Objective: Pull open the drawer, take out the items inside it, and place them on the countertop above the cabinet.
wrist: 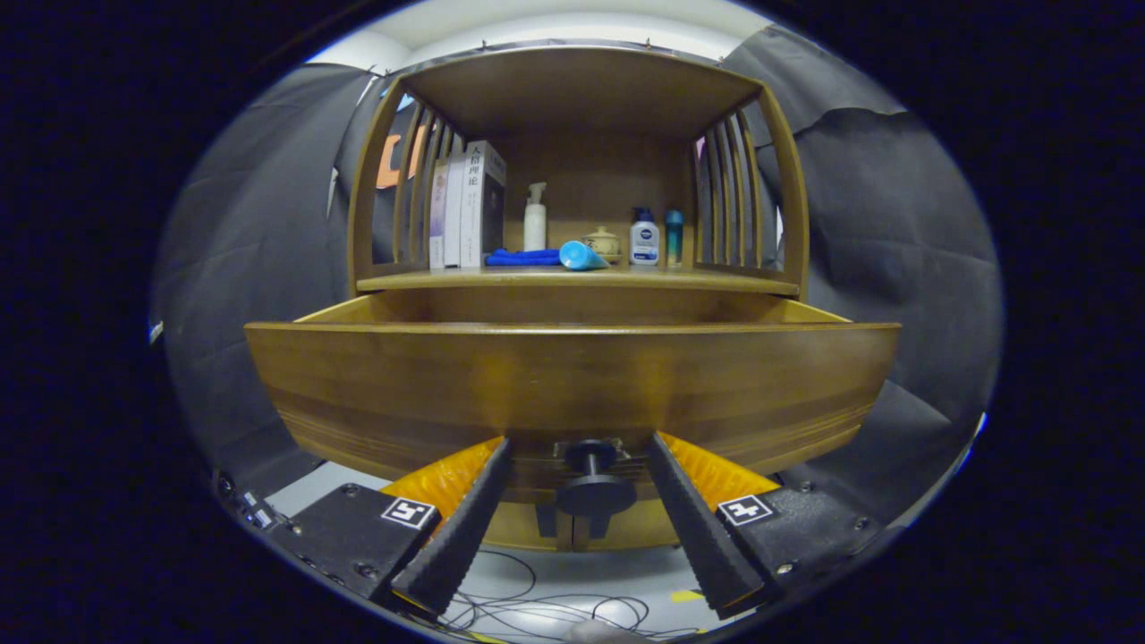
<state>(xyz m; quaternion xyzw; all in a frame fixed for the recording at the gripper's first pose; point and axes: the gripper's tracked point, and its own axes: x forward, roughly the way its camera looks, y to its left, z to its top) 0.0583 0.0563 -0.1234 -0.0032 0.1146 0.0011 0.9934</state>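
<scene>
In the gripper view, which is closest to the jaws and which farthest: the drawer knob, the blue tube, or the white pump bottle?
1. Knob: between the open gripper's jaws, untouched.
2. Blue tube: lying near the countertop's front edge, beyond the open drawer.
3. Pump bottle: upright further back, behind the blue cloth.

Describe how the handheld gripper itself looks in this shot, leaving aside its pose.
The gripper has two long wedge-shaped fingers with ribbed inner faces. Each springs from a dark block with screws and a square black-and-white marker. The fingers stand apart either side of the drawer knob, not pressing it.
</scene>
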